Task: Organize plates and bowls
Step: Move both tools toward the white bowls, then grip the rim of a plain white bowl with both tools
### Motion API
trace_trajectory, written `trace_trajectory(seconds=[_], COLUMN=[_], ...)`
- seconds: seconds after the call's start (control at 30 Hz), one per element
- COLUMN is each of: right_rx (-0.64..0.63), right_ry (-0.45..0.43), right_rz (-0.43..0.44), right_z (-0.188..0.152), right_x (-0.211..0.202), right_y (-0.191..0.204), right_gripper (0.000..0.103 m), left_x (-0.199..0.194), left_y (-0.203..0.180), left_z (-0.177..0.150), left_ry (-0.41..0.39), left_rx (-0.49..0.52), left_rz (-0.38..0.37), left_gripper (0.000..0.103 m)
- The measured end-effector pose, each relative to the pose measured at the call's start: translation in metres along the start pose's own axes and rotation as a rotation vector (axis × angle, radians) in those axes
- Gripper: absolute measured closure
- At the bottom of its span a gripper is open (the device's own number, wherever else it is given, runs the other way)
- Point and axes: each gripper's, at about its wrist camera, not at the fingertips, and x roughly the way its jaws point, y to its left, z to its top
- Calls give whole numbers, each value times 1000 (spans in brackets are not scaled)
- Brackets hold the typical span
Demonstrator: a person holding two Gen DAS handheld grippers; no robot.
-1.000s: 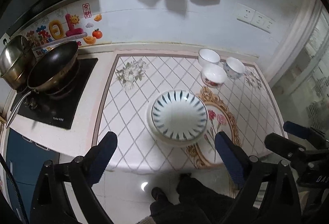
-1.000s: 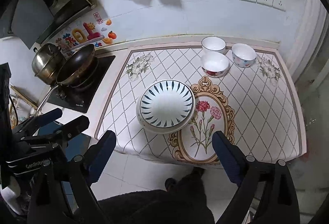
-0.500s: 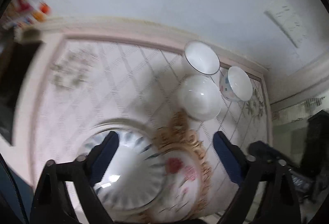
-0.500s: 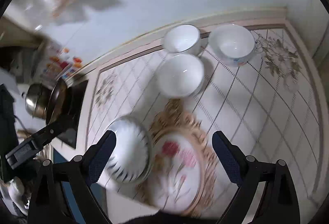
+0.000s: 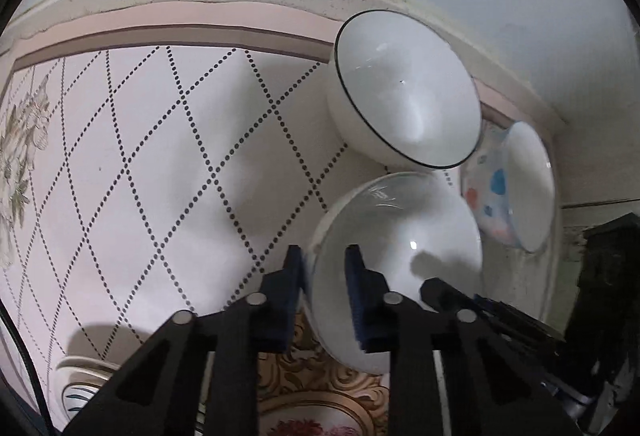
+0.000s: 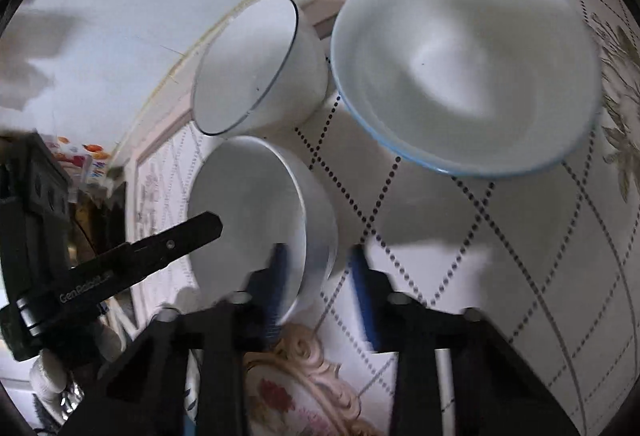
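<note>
Three bowls stand at the back right of the counter. My left gripper (image 5: pixel 324 276) straddles the left rim of the front white bowl (image 5: pixel 400 248). Its jaws are closing, with one pad on the outer wall and one inside. My right gripper (image 6: pixel 318 276) straddles the right rim of that same white bowl (image 6: pixel 248 204). Its blurred jaws are closing with the wall between them, and a gap still shows at the outer pad. Behind stand a black-rimmed bowl (image 5: pixel 404 92) and a blue-rimmed patterned bowl (image 6: pixel 464 56).
The bowls sit on a diamond-pattern tablecloth (image 5: pixel 160 156) close to the back wall. The blue-striped plate stack (image 5: pixel 80 392) shows at the lower left of the left wrist view. The counter ends just right of the patterned bowl (image 5: pixel 524 188).
Both grippers have dropped from above the counter's front edge to the back right bowls. Both have gone from wide open to narrow around the front white bowl's rim.
</note>
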Motion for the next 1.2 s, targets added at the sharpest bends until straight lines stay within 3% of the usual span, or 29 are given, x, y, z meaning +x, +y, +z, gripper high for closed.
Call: trace_trajectory(seconds=[0.27, 0.63, 0.97, 1.2], right_rx=[-33, -69, -52, 2], right_ry=[-21, -26, -8, 30], right_rz=[-57, -57, -82, -95], right_z=[-9, -61, -131, -159], right_x=[0, -54, -98, -104], right_y=[12, 8, -32, -70], right_gripper=[83, 83, 83, 83], left_x=[-13, -45, -45, -21], left_y=[-17, -59, -89, -100], left_z=[-16, -97, -155, -170], left_ry=[-34, -24, 29, 85], left_rx=[67, 161, 257, 297], left_rz=[54, 45, 32, 37], left_gripper=[88, 88, 88, 88])
